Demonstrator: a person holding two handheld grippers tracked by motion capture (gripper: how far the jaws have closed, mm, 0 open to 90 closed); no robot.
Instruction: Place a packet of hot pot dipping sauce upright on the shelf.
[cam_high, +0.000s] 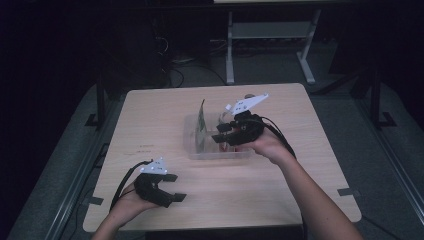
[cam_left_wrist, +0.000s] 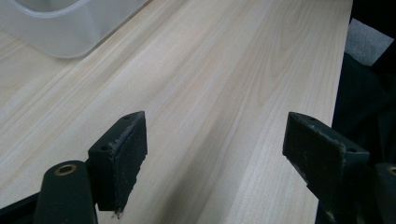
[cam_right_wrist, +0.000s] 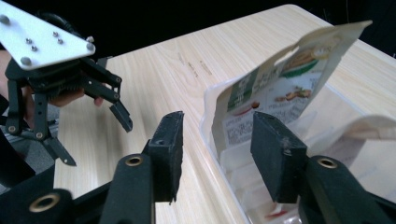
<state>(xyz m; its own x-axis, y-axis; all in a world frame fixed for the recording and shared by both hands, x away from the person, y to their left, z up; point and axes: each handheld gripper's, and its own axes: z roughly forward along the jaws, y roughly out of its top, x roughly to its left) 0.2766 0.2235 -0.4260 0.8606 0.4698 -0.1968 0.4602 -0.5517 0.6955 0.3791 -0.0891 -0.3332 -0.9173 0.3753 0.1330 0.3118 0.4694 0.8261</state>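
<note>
Right gripper view gives us the clearest look at the pouch (cam_right_wrist: 280, 84): a flat printed packet with a white body, a green band, food pictures and a hang slot near its top edge. It stands almost upright against the near wall of the clear plastic bin (cam_right_wrist: 212, 154), just ahead of the right gripper (cam_right_wrist: 219, 149). We see that gripper's jaws parted, one outside the bin wall and one inside it, and the pads press on nothing; the pouch rises beyond them rather than between them. More pale packets lie on the bin floor below the inner jaw.

From the high view we place the right gripper (cam_high: 223, 136) over the bin (cam_high: 192, 150), with the pouch (cam_high: 201, 120) standing just off its jaw tips. Well apart from it, toward the person's edge of the table, the left gripper (cam_high: 175, 190) rests low in the left hand, jaws spread wide over bare wood, holding nothing.

We note a light wooden table (cam_high: 150, 115) with fine grain. Around it the room is dark, with grey floor and a white metal frame (cam_high: 230, 50) beyond the far edge.
</note>
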